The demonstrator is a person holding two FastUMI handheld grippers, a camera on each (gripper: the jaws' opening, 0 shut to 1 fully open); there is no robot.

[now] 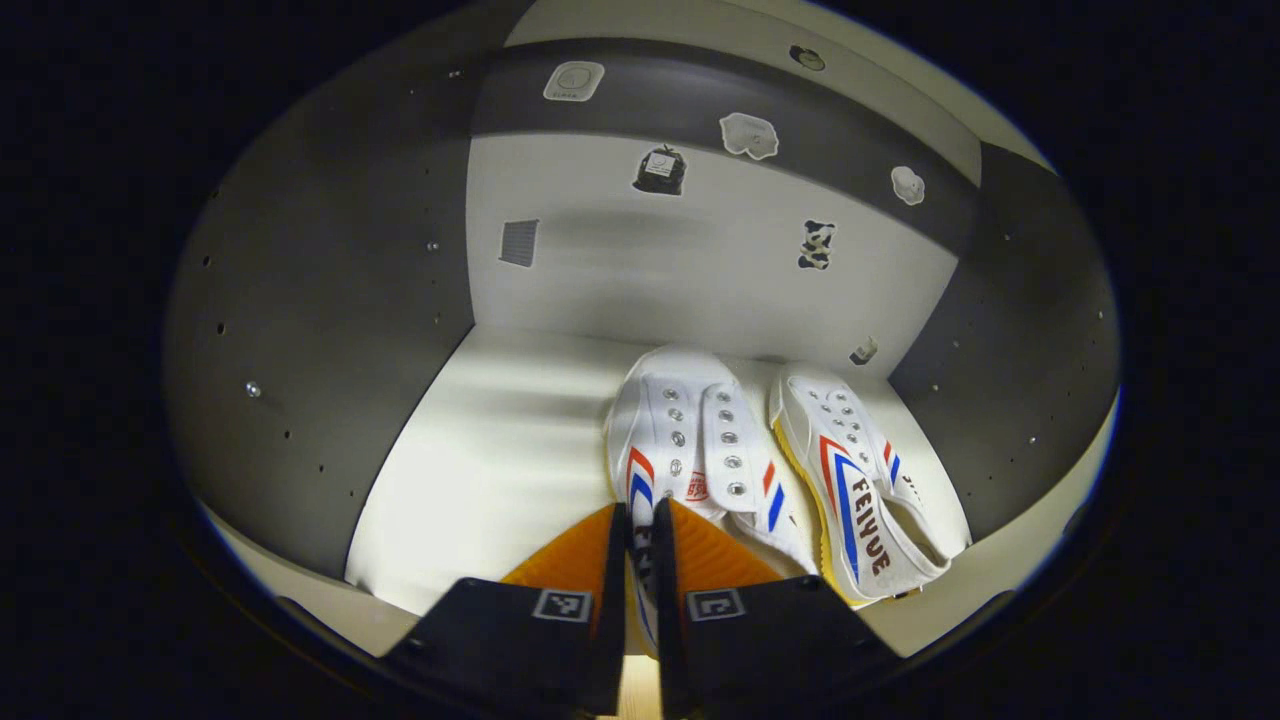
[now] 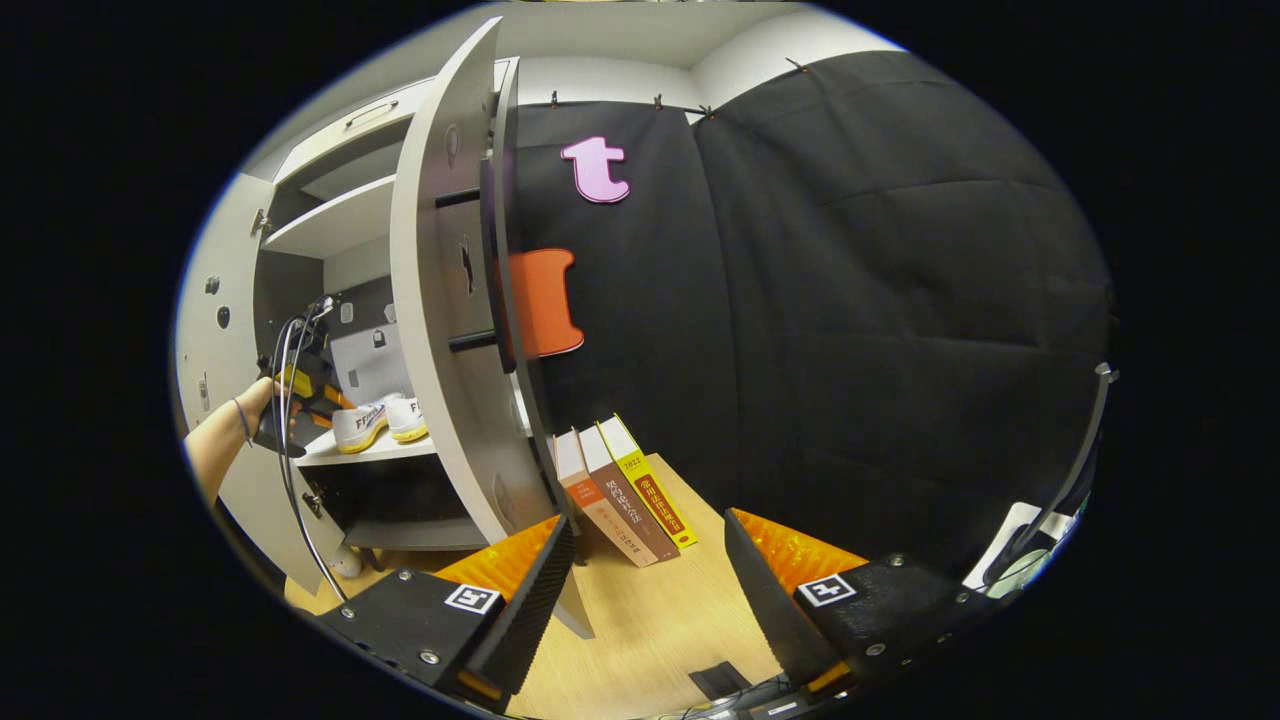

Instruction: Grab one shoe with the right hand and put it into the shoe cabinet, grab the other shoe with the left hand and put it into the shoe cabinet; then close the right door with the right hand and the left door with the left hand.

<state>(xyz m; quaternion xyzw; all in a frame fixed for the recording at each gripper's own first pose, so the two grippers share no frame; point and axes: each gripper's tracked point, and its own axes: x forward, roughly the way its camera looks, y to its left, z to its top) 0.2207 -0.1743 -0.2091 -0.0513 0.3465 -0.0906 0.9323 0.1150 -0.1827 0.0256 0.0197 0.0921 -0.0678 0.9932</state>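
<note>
Both shoes on the cabinet shelf point(image 1: 480, 450) already, so only letting go of the second one and swinging the two doors shut left to do, by the look of it. Left gripper point(image 1: 640, 540) pinching the heel of the left shoe point(image 1: 690, 440), toe pointing away toward the back panel, with the right shoe point(image 1: 860, 490) just beside it, off to the tongs' right, tipped onto its side. Right gripper point(image 2: 650, 570) spread wide and holding nothing, well back from the cabinet, the open right door point(image 2: 440, 300) up and to its left, books point(image 2: 620, 490) just ahead between its fingers.
</note>
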